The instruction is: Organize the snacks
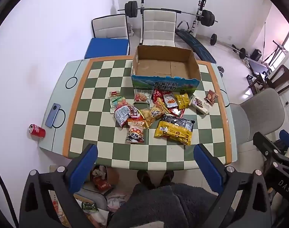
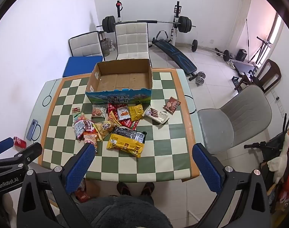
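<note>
Snacks (image 1: 154,114): roughly a dozen packets, heaped just in front of the box; one white carton reads "Fran" (image 2: 157,115).
Box (image 1: 164,81): one, cardboard, nothing inside, Chinese lettering on its front.
Can (image 1: 37,131): one, red, left of box.
Phone (image 1: 52,115): one, near can.
Left gripper (image 1: 145,152): fingers spread wide, holding nothing.
Right gripper (image 2: 143,151): likewise.

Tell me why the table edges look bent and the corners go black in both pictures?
Left wrist view: the fisheye lens bows the table outward and leaves black corners; the cardboard box stays sharp. Right wrist view: same curving and dark rim, with soft daylight washing out the window at right.
</note>
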